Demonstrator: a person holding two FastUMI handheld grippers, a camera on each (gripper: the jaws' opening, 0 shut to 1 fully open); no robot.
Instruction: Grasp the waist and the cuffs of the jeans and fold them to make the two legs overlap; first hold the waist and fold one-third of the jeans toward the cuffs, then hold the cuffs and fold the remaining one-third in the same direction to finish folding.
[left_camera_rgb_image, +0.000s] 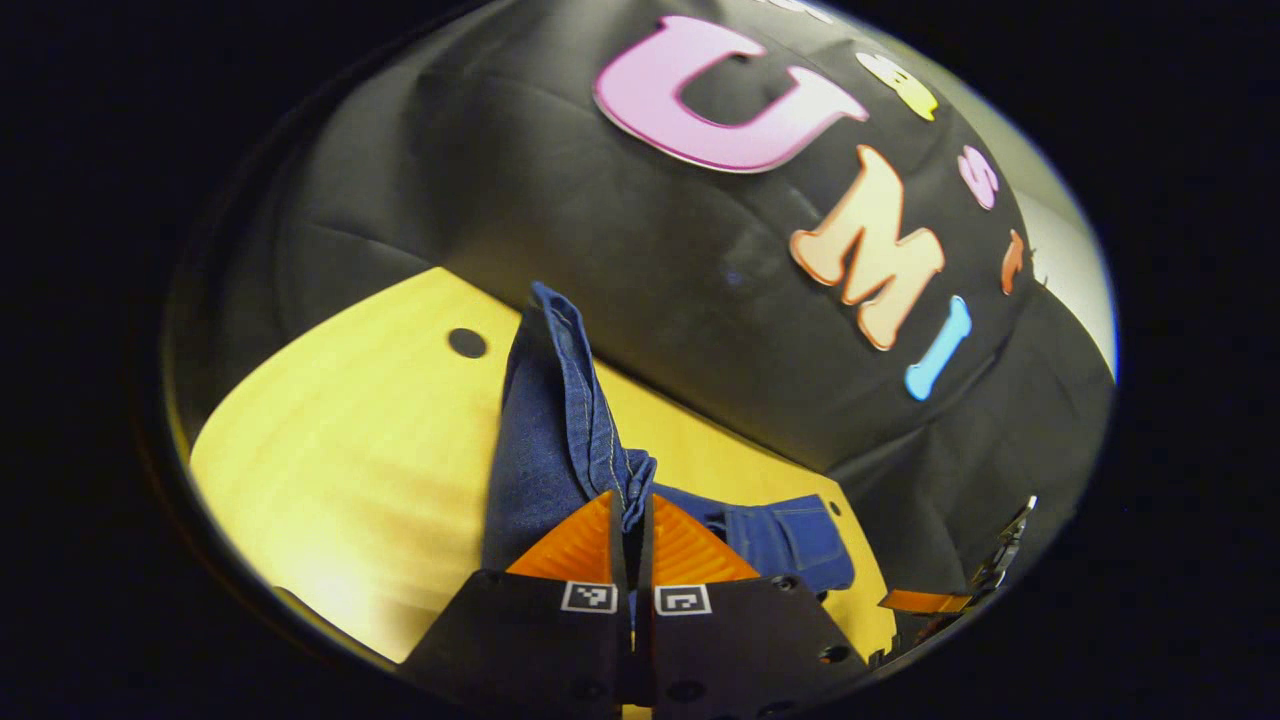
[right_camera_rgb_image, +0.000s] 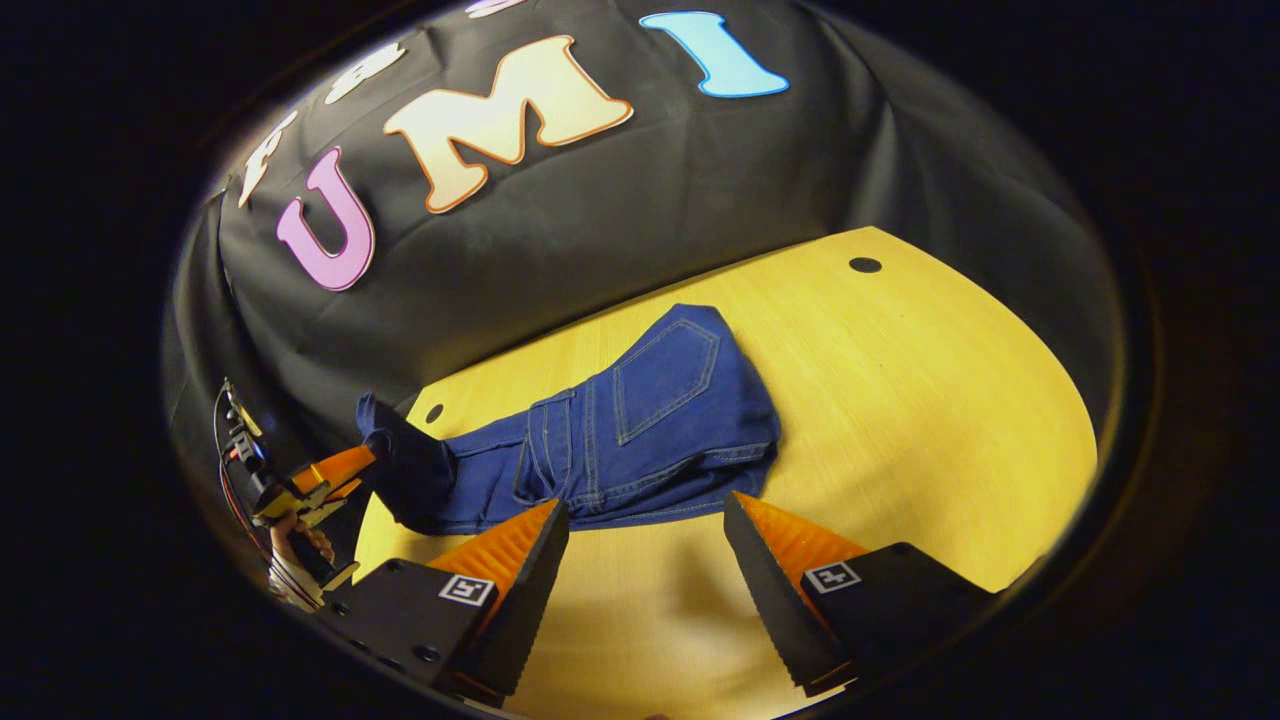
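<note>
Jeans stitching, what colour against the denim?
Light, pale thread on dark blue jeans; clearest around the back pocket in the right gripper view.

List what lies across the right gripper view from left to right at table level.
The other tool with the hand holding it, gripping the jeans' end → small dark hole in the table → jeans with back pocket → bare yellow table.
</note>
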